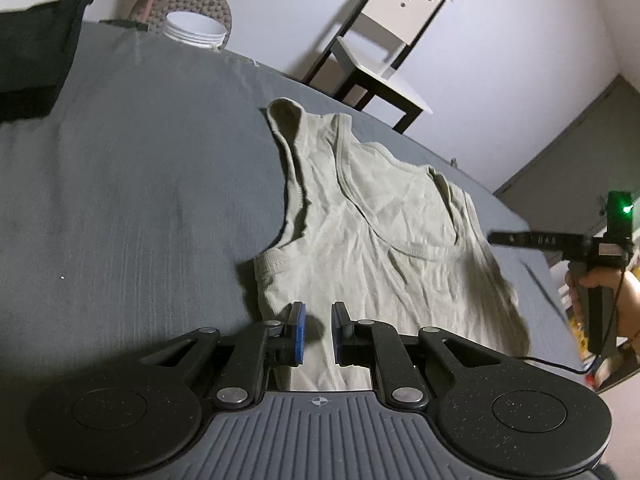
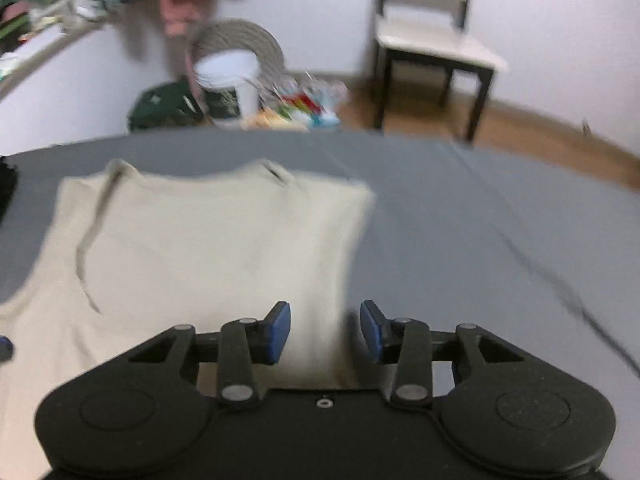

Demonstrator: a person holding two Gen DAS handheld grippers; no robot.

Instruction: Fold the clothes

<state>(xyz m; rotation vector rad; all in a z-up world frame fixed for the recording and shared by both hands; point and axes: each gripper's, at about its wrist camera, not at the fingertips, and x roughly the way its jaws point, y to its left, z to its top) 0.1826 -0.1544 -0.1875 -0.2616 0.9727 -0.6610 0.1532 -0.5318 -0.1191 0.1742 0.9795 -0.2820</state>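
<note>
Now a pale green ribbed tank top [image 1: 372, 240] lies spread on the grey bedsheet [image 1: 140, 200]. Above its hem, the left gripper [image 1: 318, 332] and right gripper [image 2: 325, 330] hover, both spread, pinching nothing.

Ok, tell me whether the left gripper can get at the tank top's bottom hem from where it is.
Probably yes. The left gripper sits right over the tank top near its hem, jaws open, nothing between them and the cloth.
</note>
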